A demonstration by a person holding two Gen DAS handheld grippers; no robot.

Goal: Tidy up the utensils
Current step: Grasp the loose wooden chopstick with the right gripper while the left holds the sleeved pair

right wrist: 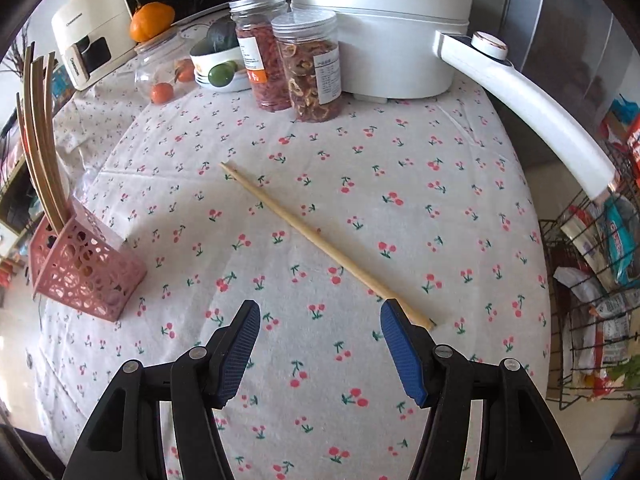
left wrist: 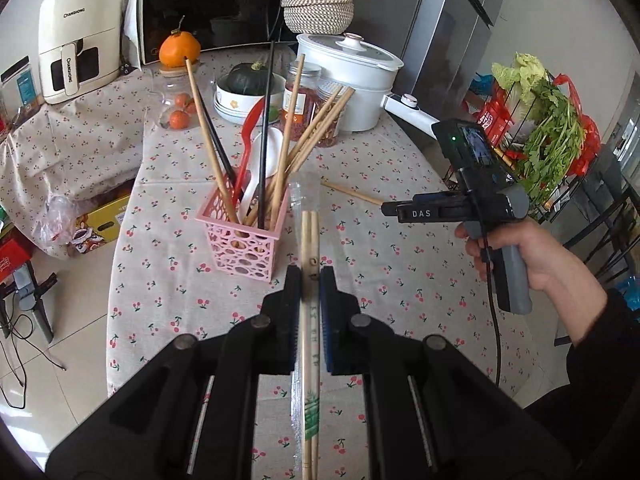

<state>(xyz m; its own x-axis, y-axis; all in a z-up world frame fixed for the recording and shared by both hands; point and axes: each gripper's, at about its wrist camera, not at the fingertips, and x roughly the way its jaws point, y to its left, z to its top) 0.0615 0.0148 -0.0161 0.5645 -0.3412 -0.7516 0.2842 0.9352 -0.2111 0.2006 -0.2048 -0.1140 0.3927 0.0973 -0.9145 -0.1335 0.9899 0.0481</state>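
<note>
My left gripper [left wrist: 310, 278] is shut on a pair of wooden chopsticks in a clear wrapper [left wrist: 310, 240], held above the cherry-print tablecloth just right of the pink perforated basket [left wrist: 244, 246]. That basket holds several chopsticks, a red spoon and a white spoon. My right gripper [right wrist: 320, 320] is open over the cloth with nothing between its fingers. A single loose wooden chopstick [right wrist: 320, 240] lies diagonally on the table, its near end beside the right fingertip [right wrist: 394, 320]. The pink basket [right wrist: 84, 268] sits at the left in the right wrist view.
Two jars of dried food [right wrist: 308, 68], a white electric pot [right wrist: 380, 28] with a long handle [right wrist: 532, 100], a bowl of fruit [right wrist: 218, 66] and a microwave [left wrist: 224, 8] crowd the far side of the table. A wire rack with greens [left wrist: 548, 136] stands off the right edge.
</note>
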